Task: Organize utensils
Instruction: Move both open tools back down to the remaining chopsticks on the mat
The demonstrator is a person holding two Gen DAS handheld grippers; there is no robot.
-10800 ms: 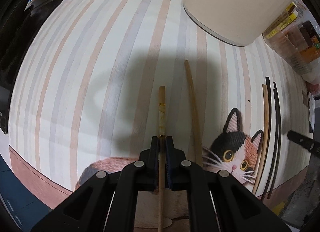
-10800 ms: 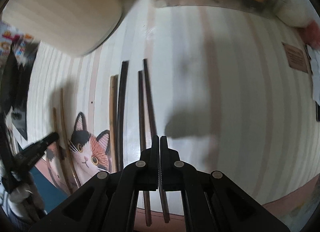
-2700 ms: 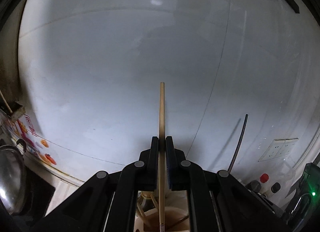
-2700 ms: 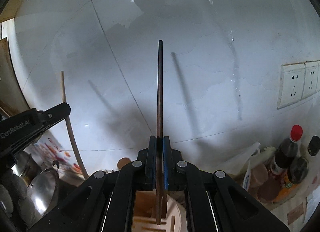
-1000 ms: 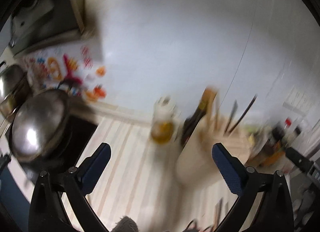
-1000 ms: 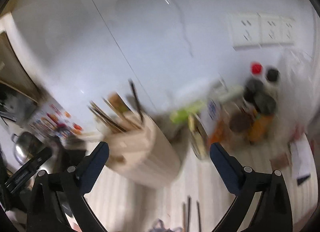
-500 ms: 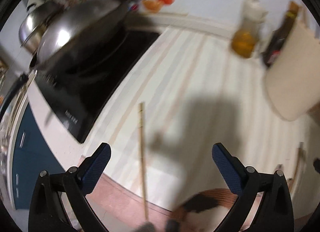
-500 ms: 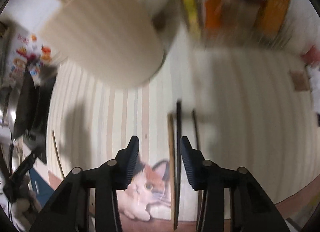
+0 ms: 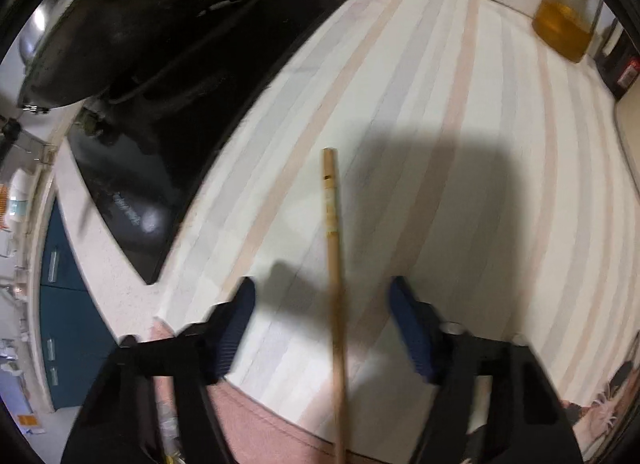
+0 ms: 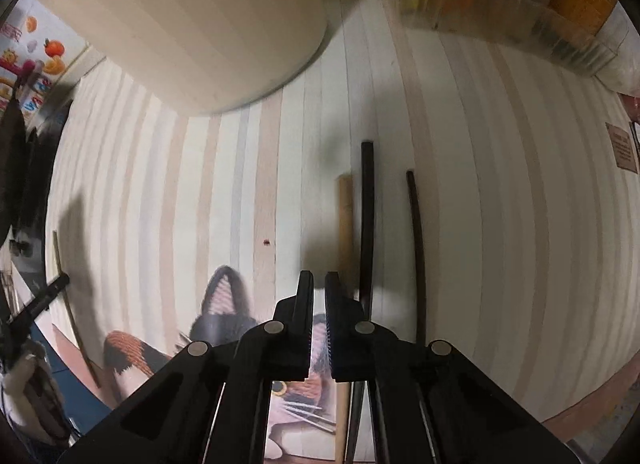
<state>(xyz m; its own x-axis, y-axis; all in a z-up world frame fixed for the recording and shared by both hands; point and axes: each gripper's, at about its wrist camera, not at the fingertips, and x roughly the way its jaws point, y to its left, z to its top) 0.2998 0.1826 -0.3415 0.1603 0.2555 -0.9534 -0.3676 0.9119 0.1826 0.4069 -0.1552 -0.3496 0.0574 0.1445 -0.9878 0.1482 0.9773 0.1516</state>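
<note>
Left gripper: I see its blue-padded fingers closing from a wide spread. The light wooden chopstick lies between them on the striped mat; neither pad touches it.
Right gripper: I see its fingers pressed nearly together, a thin slit left, with nothing between them. It points down at the mat, just left of three chopsticks.
Chopsticks by the right gripper: a light one, a dark one just beside it, and a second dark one a little apart to the right. All lie flat on the mat, roughly parallel.
Utensil holder: pale, round, standing on the mat beyond the chopsticks.
Cat print: on the mat's near edge, partly under the right gripper.
Desk surroundings: a dark cooktop with a pan at left; a jar of amber liquid at far right.
</note>
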